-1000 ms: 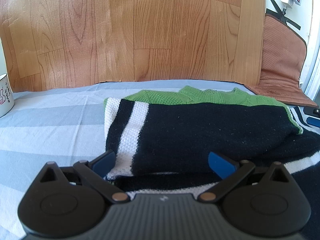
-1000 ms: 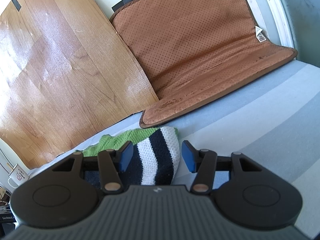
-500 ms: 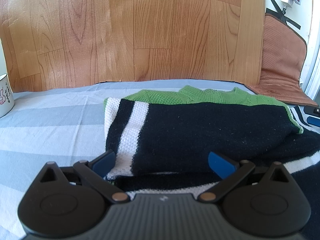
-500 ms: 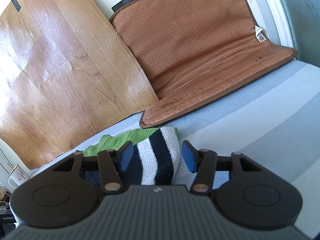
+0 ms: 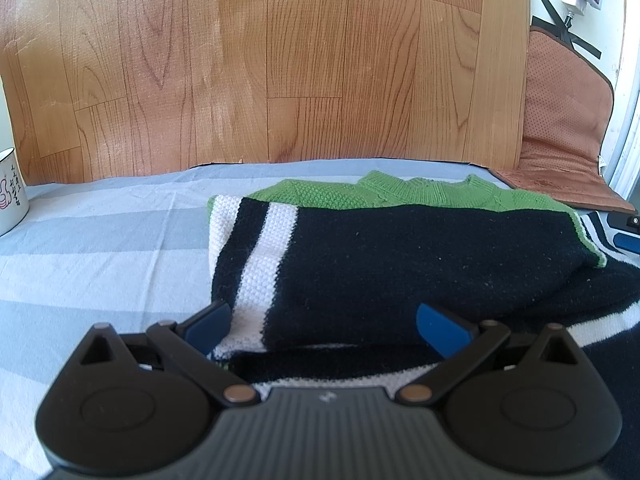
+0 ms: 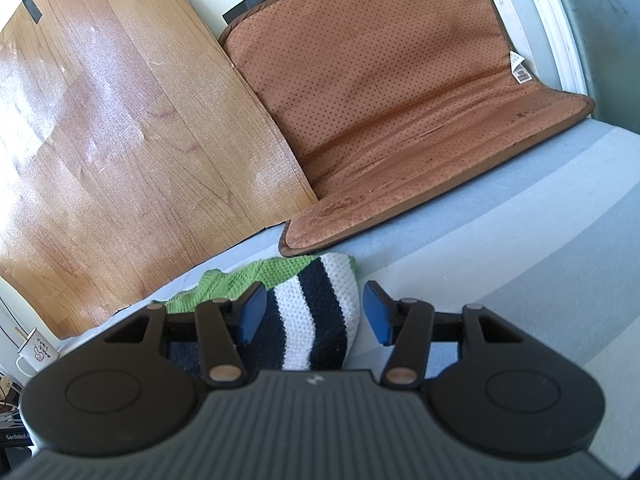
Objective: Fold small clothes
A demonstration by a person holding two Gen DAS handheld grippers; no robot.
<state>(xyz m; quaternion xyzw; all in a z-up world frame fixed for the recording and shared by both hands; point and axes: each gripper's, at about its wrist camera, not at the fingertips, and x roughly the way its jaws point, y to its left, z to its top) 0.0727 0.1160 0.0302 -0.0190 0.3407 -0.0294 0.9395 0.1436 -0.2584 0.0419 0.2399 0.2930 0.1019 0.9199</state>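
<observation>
From the left wrist we look low and close across the sweater point(image 5: 400, 264) toward the wood panel point(image 5: 280, 60). From the right wrist we sit tilted at its striped end point(image 6: 316, 312), facing the mat point(image 6: 392, 92). Both views share sweater, panel, mat, cloth point(image 5: 100, 248) and mug point(image 5: 10, 192).

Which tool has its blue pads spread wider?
The left tool: its pads straddle a broad span of black knit sweater; the right tool brackets only a narrow striped end.

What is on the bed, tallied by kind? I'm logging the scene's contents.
Knitted sweater: 1
White mug: 1
Brown perforated mat: 1
Total: 3
</observation>
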